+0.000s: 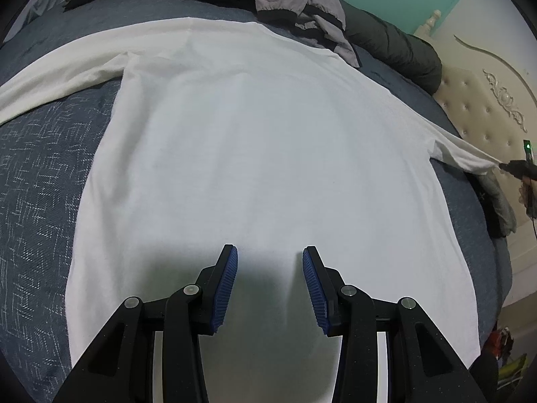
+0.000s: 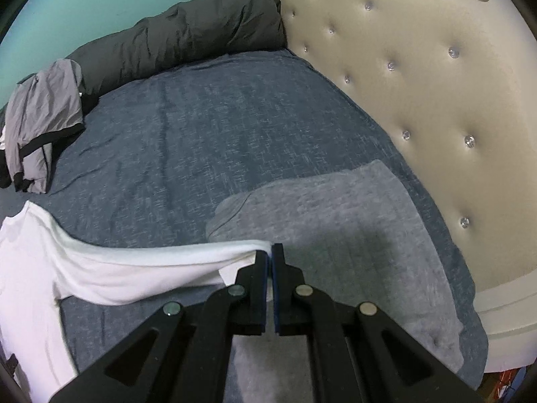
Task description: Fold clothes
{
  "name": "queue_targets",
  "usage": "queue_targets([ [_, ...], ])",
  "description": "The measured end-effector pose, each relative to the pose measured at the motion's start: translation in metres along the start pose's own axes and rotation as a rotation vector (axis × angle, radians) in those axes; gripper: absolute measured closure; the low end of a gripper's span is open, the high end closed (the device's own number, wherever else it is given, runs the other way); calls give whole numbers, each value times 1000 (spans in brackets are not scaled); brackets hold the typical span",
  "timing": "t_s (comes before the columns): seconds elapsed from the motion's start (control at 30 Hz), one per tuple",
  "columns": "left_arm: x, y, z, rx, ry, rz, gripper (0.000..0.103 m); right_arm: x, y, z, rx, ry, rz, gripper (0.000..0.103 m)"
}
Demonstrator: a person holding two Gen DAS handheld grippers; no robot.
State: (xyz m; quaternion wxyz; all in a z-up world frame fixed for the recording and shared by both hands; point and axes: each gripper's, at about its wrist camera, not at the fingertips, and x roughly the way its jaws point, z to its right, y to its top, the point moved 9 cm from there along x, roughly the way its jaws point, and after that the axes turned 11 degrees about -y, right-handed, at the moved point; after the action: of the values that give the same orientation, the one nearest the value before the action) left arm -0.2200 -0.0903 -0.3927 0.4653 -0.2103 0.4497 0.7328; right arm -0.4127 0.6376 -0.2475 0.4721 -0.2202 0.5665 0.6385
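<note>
On the bed (image 1: 40, 174), in the left wrist view, a white long-sleeved shirt (image 1: 255, 154) lies spread flat on the blue cover. The left gripper (image 1: 270, 258) hovers above the shirt's lower part with its fingers spread apart and holds nothing. At the far right, the right gripper (image 1: 503, 167) pulls one sleeve out straight. In the right wrist view, the right gripper (image 2: 270, 252) is pressed together on the sleeve end (image 2: 248, 248), above a grey cloth (image 2: 335, 208) beside the padded headboard (image 2: 419, 100).
</note>
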Motion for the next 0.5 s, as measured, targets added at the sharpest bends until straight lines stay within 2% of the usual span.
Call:
queue_targets([
  [0.1,1,0,-1,-4,1,-2,59,12,9,-1,-17,-46,30,99],
  [0.13,1,0,-1,-4,2,-2,59,15,13,-1,-25,-64,44,96],
  [0.2,1,0,0,0,6,-2,59,21,18,1,-47,-120,65,78],
  [0.3,2,0,1,6,14,-5,59,27,25,18,-7,-183,86,74],
  [0.33,3,0,2,8,15,-5,59,26,26,24,27,-177,93,74],
  [0.43,4,2,2,4,14,-3,59,21,23,30,82,-75,118,71],
  [0.5,4,3,2,1,12,-2,59,23,17,31,86,-31,105,61],
])
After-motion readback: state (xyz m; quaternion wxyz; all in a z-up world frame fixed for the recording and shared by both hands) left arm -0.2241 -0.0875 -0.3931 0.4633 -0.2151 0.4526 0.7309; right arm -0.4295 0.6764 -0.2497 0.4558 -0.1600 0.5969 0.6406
